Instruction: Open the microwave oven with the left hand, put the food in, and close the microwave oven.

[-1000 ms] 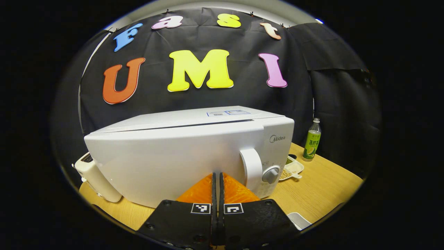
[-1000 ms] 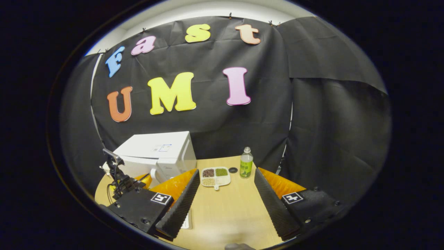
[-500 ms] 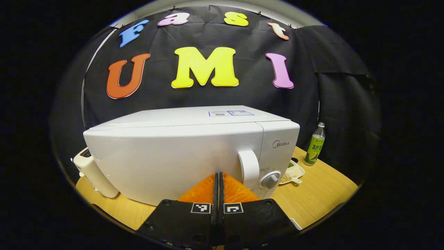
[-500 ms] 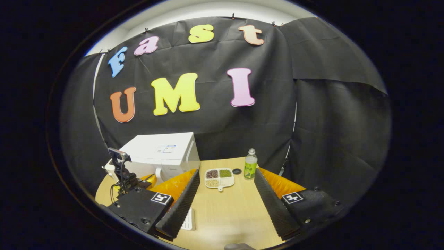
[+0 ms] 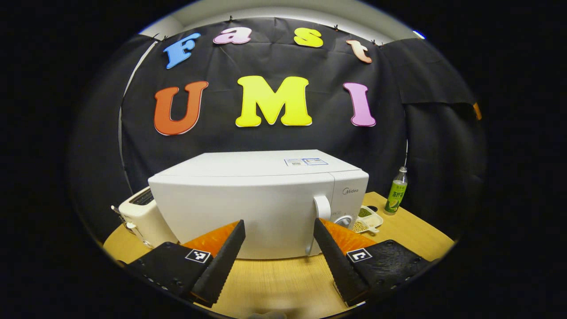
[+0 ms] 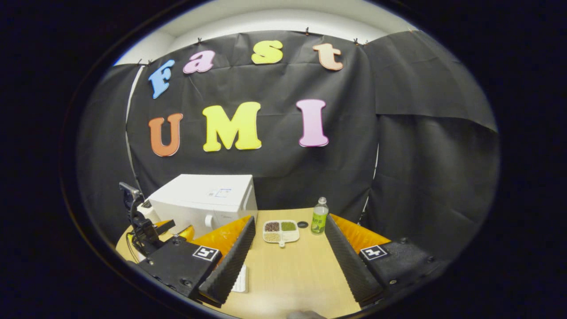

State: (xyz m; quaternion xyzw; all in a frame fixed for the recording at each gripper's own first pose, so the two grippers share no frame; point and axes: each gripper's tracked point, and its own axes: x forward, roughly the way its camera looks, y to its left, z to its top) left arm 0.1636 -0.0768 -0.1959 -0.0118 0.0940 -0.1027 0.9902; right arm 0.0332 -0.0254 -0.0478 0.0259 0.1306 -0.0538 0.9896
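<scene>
Wooden table (image 5: 412, 230) carries a closed white Midea microwave (image 5: 266, 199); my left gripper (image 5: 279, 230) and right gripper (image 6: 288, 230) both gape, holding nothing.

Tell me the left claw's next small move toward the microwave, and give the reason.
Probably ease the left claw forward and a little to its right, onto the microwave's door handle. The microwave door looks shut, the claw is open with nothing between its fingers, and it sits short of the door, left of the handle. The divided tray of grains waits on the table.
</scene>
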